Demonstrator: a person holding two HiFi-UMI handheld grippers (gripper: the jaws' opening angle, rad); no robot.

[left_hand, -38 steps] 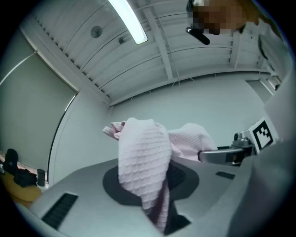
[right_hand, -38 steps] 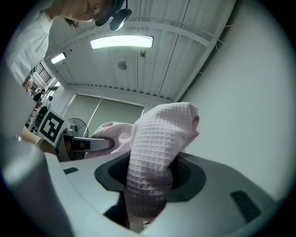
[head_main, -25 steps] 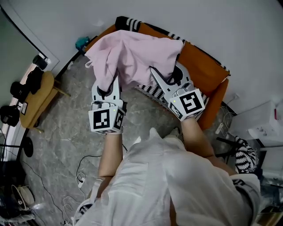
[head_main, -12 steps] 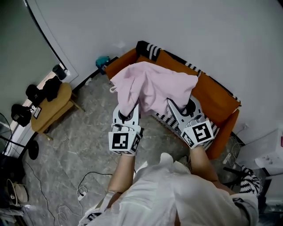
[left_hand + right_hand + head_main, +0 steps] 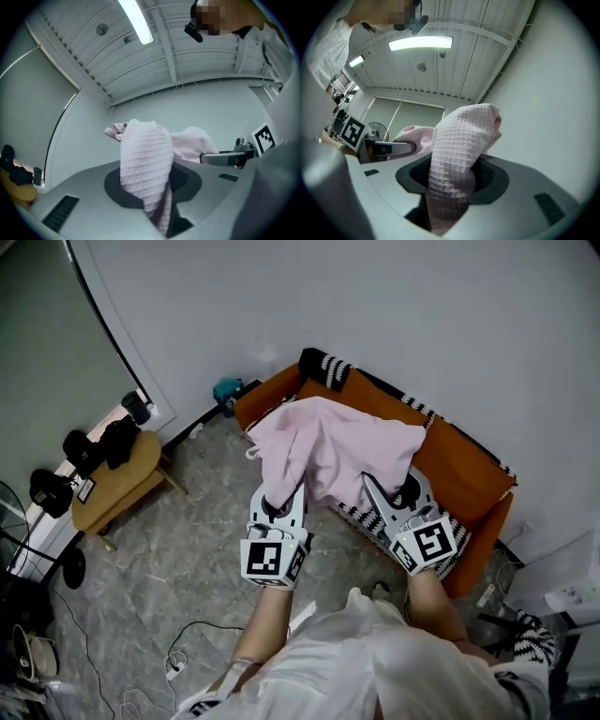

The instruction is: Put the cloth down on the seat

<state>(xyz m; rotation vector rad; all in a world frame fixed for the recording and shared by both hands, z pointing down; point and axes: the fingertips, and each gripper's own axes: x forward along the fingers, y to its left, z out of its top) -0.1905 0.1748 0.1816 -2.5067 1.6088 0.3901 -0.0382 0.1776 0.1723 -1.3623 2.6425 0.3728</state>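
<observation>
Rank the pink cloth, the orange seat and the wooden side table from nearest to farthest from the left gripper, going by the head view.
1. Pink cloth: clamped in the fingers of the left gripper.
2. Orange seat: just beyond, towards the right.
3. Wooden side table: well off to the left.

White shirt [image 5: 375, 662], grey left tool [image 5: 279, 505], right tool [image 5: 392, 491], checkered marker cubes [image 5: 272, 562]

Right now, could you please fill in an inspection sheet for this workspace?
Surface: orange seat, a striped throw along its front edge.
Job's things: pink cloth, draped above the seat, not yet laid flat.
Clutter: small wooden table carrying dark items; teal object by the seat.
Grippers: left claw and right claw each shut on the cloth.
Cables: loose cables on the floor.
Surroundings: grey stone-look floor, white wall.
</observation>
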